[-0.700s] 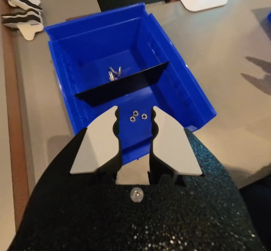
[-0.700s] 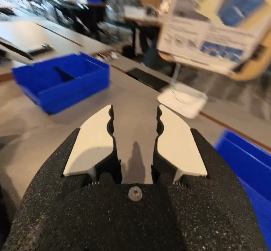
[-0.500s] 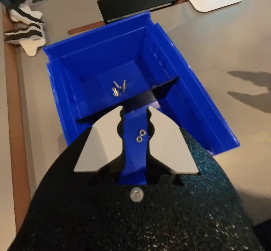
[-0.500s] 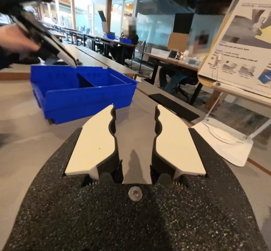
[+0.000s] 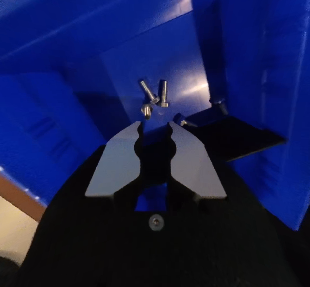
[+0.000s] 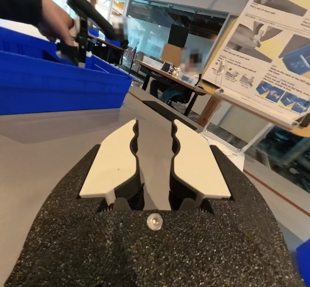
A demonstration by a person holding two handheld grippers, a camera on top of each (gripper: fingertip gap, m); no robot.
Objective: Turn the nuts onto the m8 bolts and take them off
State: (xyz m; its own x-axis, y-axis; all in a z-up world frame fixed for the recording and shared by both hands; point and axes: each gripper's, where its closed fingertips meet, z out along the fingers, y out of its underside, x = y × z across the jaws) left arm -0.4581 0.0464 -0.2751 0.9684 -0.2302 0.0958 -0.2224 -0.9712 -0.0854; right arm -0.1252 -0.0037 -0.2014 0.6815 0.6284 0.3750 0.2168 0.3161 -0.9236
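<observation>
My left gripper [image 5: 155, 123] is open and empty, low inside the blue bin [image 5: 67, 32], with its tips over the black divider [image 5: 234, 138]. Three silver bolts [image 5: 156, 97] lie on the bin floor just beyond the fingertips, one of them [image 5: 146, 112] nearest the left tip. The nuts are hidden in this view. My right gripper [image 6: 154, 123] is open and empty above the grey table [image 6: 42, 153]. The right wrist view shows the left gripper [image 6: 80, 44], held by a hand, dipped into the blue bin [image 6: 58, 87] at upper left.
An instruction board on a clear stand [image 6: 261, 47] rises at the right. A black slot [image 6: 167, 111] lies in the table ahead of the right gripper. A second blue bin's corner [image 6: 303, 262] shows at lower right. Other desks stand farther back. Across from one pair of fingers to the other is roughly 35 centimetres.
My left gripper has dropped into the bin and moved forward past the nuts toward the bolts. My right gripper has narrowed its gap and sunk closer to the table.
</observation>
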